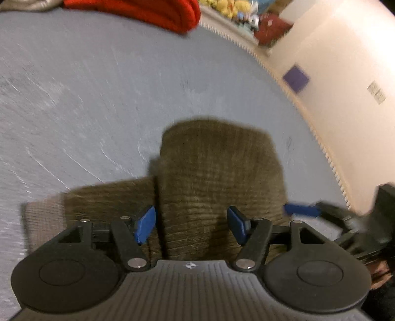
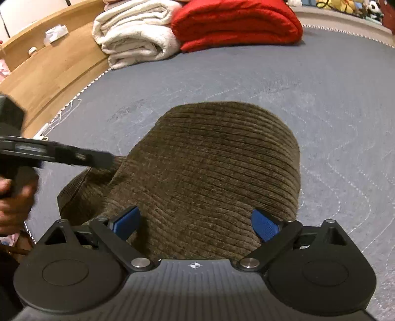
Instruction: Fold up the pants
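Note:
The pants [image 1: 217, 177] are brown corduroy, folded into a thick bundle on a grey quilted mat [image 1: 86, 98]. In the left wrist view my left gripper [image 1: 192, 226] is open, its blue pads on either side of the top fold, just above the cloth. The view is blurred. In the right wrist view the pants [image 2: 209, 172] fill the middle. My right gripper [image 2: 196, 223] is open wide over the near edge of the bundle. The left gripper [image 2: 61, 155] shows there at the left, over the bundle's left edge. The right gripper's blue pad [image 1: 301, 210] shows at the right of the left wrist view.
A folded red blanket [image 2: 237, 22] and a folded white blanket [image 2: 138, 32] lie at the far edge of the mat [image 2: 333, 98]. A wooden ledge [image 2: 49, 66] runs along the left. A pale wall [image 1: 345, 61] and soft toys [image 1: 227, 7] lie beyond the mat's right edge.

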`<state>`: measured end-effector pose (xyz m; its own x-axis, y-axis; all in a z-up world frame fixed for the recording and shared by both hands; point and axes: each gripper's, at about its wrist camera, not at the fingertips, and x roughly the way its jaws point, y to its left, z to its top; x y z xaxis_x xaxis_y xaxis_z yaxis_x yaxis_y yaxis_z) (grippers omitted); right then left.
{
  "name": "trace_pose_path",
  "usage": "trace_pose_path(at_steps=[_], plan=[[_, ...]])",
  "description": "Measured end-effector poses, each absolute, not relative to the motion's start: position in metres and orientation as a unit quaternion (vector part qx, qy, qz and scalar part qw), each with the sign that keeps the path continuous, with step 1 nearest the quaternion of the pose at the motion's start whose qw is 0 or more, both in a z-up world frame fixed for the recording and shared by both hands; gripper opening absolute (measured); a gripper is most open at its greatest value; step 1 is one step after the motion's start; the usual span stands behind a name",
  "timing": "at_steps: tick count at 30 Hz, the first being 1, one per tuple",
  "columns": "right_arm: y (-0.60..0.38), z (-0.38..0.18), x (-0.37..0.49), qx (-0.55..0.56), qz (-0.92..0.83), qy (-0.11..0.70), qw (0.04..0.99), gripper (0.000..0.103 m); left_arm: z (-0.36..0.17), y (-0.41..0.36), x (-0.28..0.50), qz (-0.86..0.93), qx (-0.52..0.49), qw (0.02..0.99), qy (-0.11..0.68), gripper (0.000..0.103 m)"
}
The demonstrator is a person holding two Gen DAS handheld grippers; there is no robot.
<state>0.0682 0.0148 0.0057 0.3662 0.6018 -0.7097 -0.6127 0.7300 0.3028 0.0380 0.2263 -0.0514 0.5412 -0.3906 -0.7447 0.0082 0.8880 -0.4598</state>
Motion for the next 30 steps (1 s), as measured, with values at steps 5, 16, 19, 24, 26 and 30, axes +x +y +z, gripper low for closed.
trace_pose_path(at_steps=[5, 16, 19, 24, 26, 30], plan=[[-0.018, 0.011, 0.085, 0.044, 0.327, 0.416, 0.848, 0.094, -0.059, 0.204, 0.042, -0.122, -0.157, 0.861, 0.469, 0.038], [0.008, -0.012, 0.099, 0.086, 0.346, 0.494, 0.793, 0.095, 0.008, 0.253, -0.034, -0.004, -0.094, 0.905, 0.414, 0.019], [0.025, -0.009, 0.094, 0.079, 0.362, 0.499, 0.783, 0.096, -0.002, 0.276, -0.040, 0.062, -0.115, 0.889, 0.438, 0.040], [0.039, -0.016, 0.092, 0.065, 0.360, 0.520, 0.772, 0.098, -0.019, 0.314, -0.037, 0.048, -0.224, 0.858, 0.459, 0.094], [0.040, -0.024, 0.094, 0.073, 0.354, 0.533, 0.765, 0.099, -0.034, 0.314, -0.029, 0.032, -0.261, 0.838, 0.478, 0.094], [0.036, -0.031, 0.099, 0.106, 0.352, 0.550, 0.750, 0.099, -0.059, 0.309, -0.013, 0.023, -0.261, 0.822, 0.506, 0.096]])
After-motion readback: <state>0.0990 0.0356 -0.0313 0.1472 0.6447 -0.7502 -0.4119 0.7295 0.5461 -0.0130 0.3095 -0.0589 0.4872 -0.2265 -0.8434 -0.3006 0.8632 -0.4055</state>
